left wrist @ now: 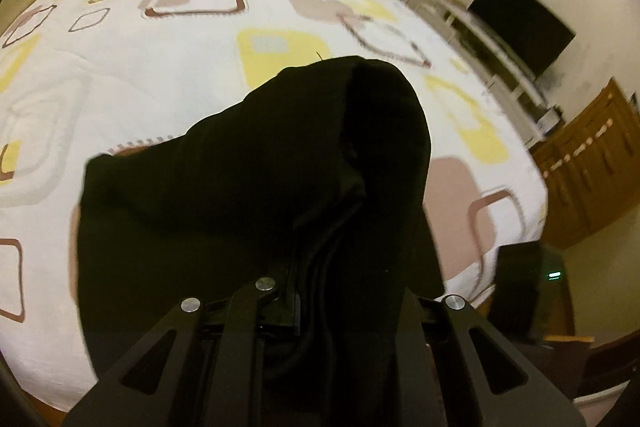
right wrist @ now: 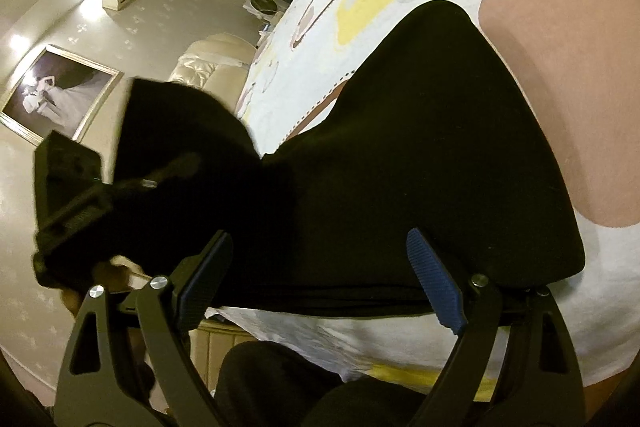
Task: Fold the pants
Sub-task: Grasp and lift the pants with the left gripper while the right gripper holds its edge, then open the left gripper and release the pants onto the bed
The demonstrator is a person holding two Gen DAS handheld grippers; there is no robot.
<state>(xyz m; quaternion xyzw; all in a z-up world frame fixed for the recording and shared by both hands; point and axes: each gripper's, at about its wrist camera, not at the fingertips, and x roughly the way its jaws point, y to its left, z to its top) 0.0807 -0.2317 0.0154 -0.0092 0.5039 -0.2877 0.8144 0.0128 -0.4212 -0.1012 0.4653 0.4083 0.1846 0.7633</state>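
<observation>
Black pants lie on the bed, over its patterned cover. Left tool is clamped tight on a bunched fold of the pants, lifted off the bed. Right tool is spread wide, its 2 blue pads straddling the pants' near edge, gripping nothing.

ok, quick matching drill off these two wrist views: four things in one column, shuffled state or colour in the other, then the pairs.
Things:
1. left gripper
2. right gripper
3. pants
4. bedspread

States or colours:
A. white with yellow and brown shapes
B. jaws wide, blue pads either side of the cloth's near edge, not pressing
C. black, partly lifted off the bed
D. clamped on bunched cloth

Pairs: 1-D, 2-B, 3-C, 4-A
</observation>
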